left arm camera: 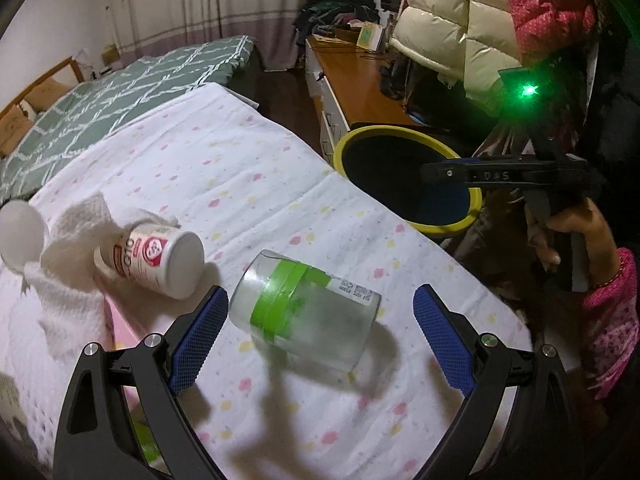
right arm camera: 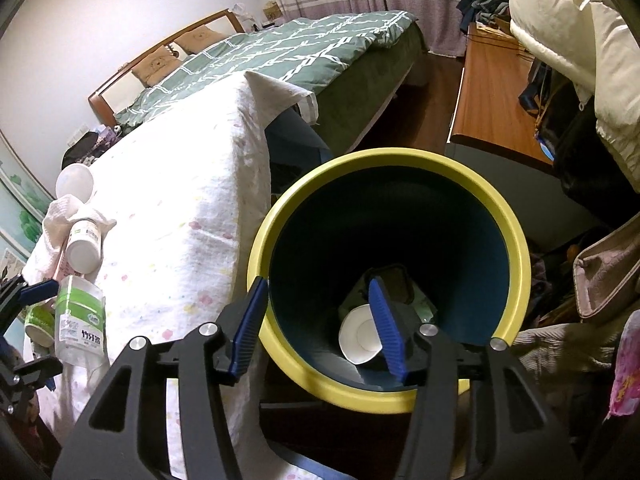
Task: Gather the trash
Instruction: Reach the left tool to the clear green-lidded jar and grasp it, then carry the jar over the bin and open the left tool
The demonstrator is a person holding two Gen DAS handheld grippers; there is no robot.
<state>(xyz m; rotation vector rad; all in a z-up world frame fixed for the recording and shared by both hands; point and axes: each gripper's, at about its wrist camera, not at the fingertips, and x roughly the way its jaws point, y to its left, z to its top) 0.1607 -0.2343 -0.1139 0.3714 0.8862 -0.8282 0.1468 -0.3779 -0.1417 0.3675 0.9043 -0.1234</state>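
A clear plastic jar with a green band lies on its side on the white flowered cloth. My left gripper stands open around it; the left pad is close to the jar's base and the right pad is well apart. To the left lie a white bottle with a red label, a crumpled white tissue and a white cup. My right gripper hangs open and empty over the yellow-rimmed bin, which holds a white paper cup and dark packaging.
The bin stands right beside the cloth's right edge. Behind it are a wooden desk and a puffy white jacket. A bed with a green quilt lies beyond the cloth. A hand in a pink sleeve holds the right gripper.
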